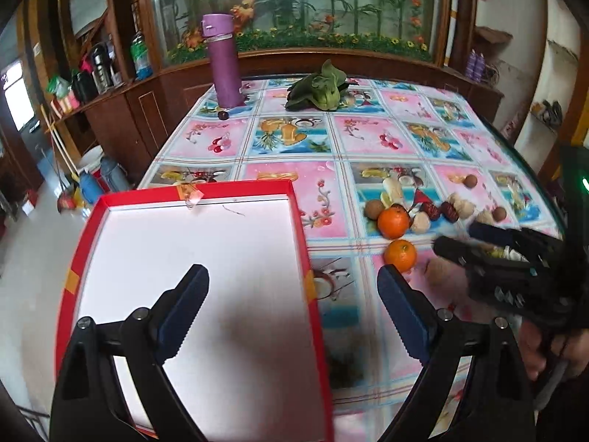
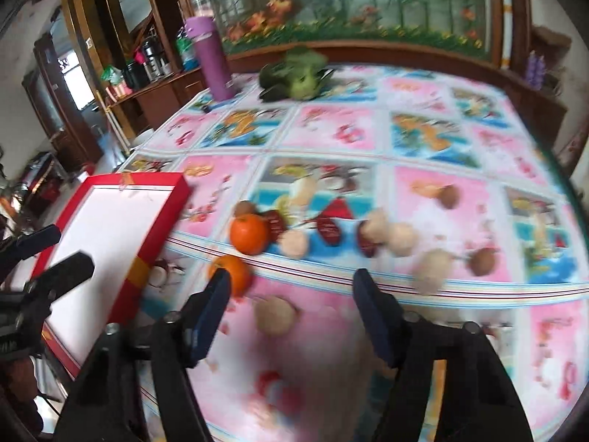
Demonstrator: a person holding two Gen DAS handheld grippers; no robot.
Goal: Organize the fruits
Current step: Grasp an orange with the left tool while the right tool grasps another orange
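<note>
Open left tool (image 1: 292,280) hovers over red tray (image 1: 299,217), oranges (image 1: 393,223) beside

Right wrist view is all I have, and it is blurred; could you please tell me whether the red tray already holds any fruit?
Observer: No. The left wrist view shows the red tray with a bare white floor, apart from a thin thread-like mark.
Operator: Thank you. Is the left gripper open?
Observer: Yes, the left gripper is wide open, one finger over the tray floor, the other over the tablecloth.
Operator: Is anything beside the purple flask?
Observer: A small dark round object lies at the base of the purple flask.
</note>
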